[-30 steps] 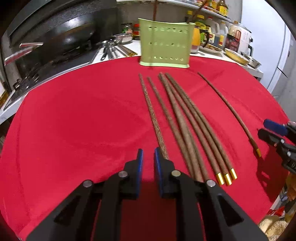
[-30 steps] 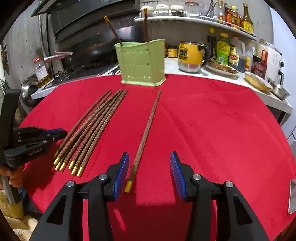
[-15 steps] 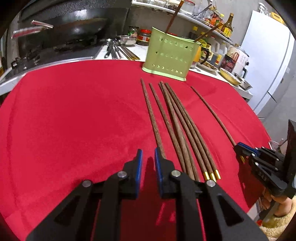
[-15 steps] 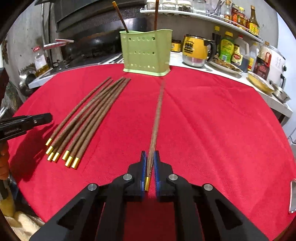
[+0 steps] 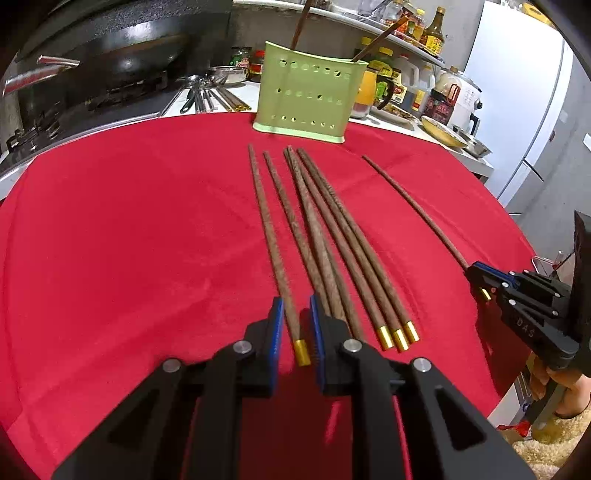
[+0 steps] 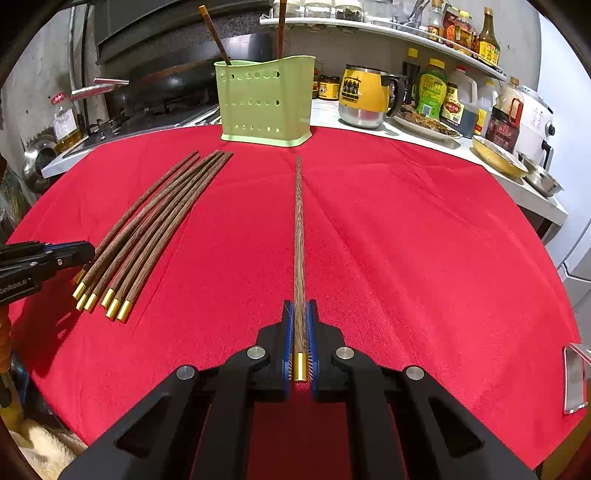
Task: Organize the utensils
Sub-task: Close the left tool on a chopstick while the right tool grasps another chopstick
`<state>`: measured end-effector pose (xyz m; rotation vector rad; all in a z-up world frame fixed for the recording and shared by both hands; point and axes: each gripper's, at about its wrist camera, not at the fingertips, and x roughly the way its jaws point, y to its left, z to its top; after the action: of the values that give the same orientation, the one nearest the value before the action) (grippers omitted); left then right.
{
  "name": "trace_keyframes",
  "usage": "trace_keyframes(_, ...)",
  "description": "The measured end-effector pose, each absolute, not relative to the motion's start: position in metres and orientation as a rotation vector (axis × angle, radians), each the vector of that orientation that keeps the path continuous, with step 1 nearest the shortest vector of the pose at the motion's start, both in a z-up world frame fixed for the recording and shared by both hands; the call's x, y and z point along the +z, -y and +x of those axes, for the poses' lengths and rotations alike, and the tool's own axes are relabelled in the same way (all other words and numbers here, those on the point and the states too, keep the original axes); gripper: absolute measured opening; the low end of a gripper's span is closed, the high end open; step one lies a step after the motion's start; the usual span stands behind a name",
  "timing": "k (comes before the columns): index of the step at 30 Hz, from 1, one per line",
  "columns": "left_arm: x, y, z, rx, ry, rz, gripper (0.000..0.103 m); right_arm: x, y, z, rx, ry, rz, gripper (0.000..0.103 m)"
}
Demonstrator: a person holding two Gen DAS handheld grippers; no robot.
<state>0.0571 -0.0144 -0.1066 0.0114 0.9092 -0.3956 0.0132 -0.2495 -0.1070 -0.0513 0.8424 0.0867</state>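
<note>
- Sitting at the far left behind the table, a black wok (image 5: 122, 48) rests on the stove.
- The red cloth (image 5: 129, 240) covers the table and everything below lies on it.
- The left gripper (image 5: 295, 321) points down at the near end of the row. Its jaws stand narrowly apart and unclenched, with the leftmost chopstick (image 5: 269, 229) lying between the blue pads; a sliver of cloth shows beside it.
- Just right of that, the other loose chopsticks (image 5: 332, 236) lie side by side, gold caps toward the near edge and tips toward the holder.
- The green holder (image 5: 306, 99) stands upright at the far edge of the cloth, with two chopsticks (image 5: 301, 22) leaning out of it.
- Well to the right of the row, the single chopstick (image 6: 298, 229) points at the holder; the right gripper (image 6: 299, 332) is clenched on its gold-capped end, pads pressing both sides.
- A person's hand (image 5: 565, 387) holds that gripper's handle.
- A yellow mug (image 6: 360, 94) stands on the counter beyond.
</note>
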Motion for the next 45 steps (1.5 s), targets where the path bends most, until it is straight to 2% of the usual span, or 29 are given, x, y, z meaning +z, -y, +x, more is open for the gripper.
trace_keyframes(14,-0.111,0.009,0.048,-0.272,-0.905,0.189,0.012,-0.107,0.248,0.011,0.091,-0.832,-0.057,0.009)
trace_keyframes(16,-0.110,0.005,0.042,-0.299,-0.904,0.160,0.018,-0.107,0.249,0.011,0.106,-0.835,-0.043,0.010)
trace_keyframes(18,-0.111,0.003,0.033,-0.323,-0.897,0.143,0.038,-0.107,0.251,0.007,0.119,-0.835,-0.033,0.016)
trace_keyframes(19,-0.111,0.003,0.029,-0.326,-0.891,0.147,0.038,-0.107,0.252,0.006,0.116,-0.833,-0.037,0.022)
trace_keyframes(21,-0.113,0.004,0.022,-0.309,-0.873,0.169,0.038,-0.107,0.254,0.001,0.114,-0.828,-0.036,0.023)
trace_keyframes(23,-0.113,0.003,0.022,-0.300,-0.867,0.154,0.037,-0.107,0.255,-0.002,0.117,-0.822,-0.027,0.023)
trace_keyframes(24,-0.113,0.003,0.024,-0.298,-0.866,0.141,0.030,-0.108,0.255,-0.003,0.117,-0.817,-0.029,0.023)
trace_keyframes(27,-0.113,0.002,0.033,-0.282,-0.859,0.116,0.017,-0.108,0.255,-0.005,0.118,-0.806,-0.022,0.022)
trace_keyframes(42,-0.115,0.016,0.030,-0.280,-0.835,0.191,0.013,-0.110,0.251,-0.018,0.169,-0.768,-0.037,0.026)
trace_keyframes(44,-0.115,0.016,0.030,-0.280,-0.836,0.186,0.013,-0.109,0.251,-0.018,0.165,-0.769,-0.030,0.026)
trace_keyframes(45,-0.114,0.015,0.031,-0.281,-0.838,0.177,0.013,-0.109,0.253,-0.018,0.162,-0.771,-0.021,0.022)
